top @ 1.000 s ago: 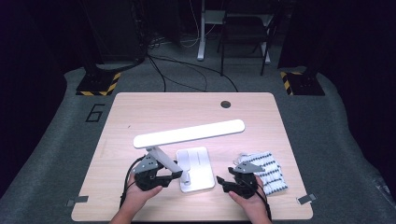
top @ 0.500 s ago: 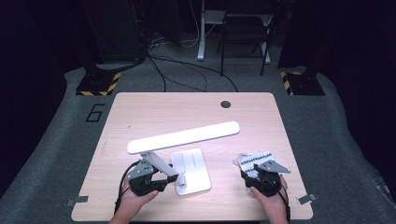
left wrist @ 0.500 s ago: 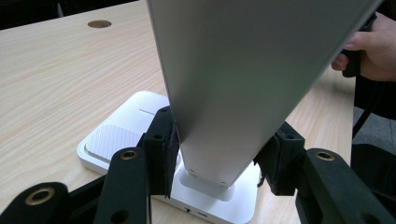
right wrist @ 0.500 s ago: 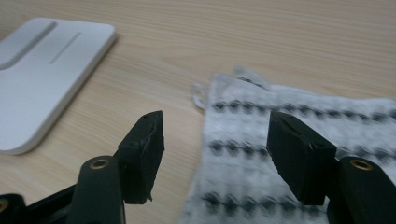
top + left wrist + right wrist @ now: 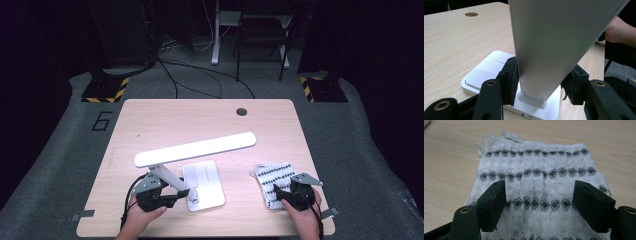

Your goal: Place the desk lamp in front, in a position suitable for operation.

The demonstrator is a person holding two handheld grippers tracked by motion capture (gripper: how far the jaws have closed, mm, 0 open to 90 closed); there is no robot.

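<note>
A white desk lamp stands near the table's front: flat base [image 5: 206, 176], slanted silver stem [image 5: 167, 176], and a long head bar [image 5: 195, 149] above. My left gripper [image 5: 180, 193] is shut on the stem just above the base. In the left gripper view the stem [image 5: 549, 45] fills the gap between the jaws of the left gripper [image 5: 540, 85], over the base [image 5: 486, 71]. A white cloth with dark diamond rows [image 5: 272, 176] lies at the front right. My right gripper [image 5: 278, 194] is open at its near edge. The right gripper [image 5: 539, 203] straddles the cloth [image 5: 536, 172] with jaws wide apart.
A round cable hole [image 5: 242, 111] sits near the table's far edge. The wooden table [image 5: 165, 125] is bare at the back and left. The person's right hand [image 5: 617, 32] shows beyond the stem. Cables and striped stands [image 5: 105, 91] lie on the floor behind.
My right gripper has moved rightward from beside the lamp base to the cloth's near edge. The lamp head has shifted slightly left; the left gripper keeps its hold.
</note>
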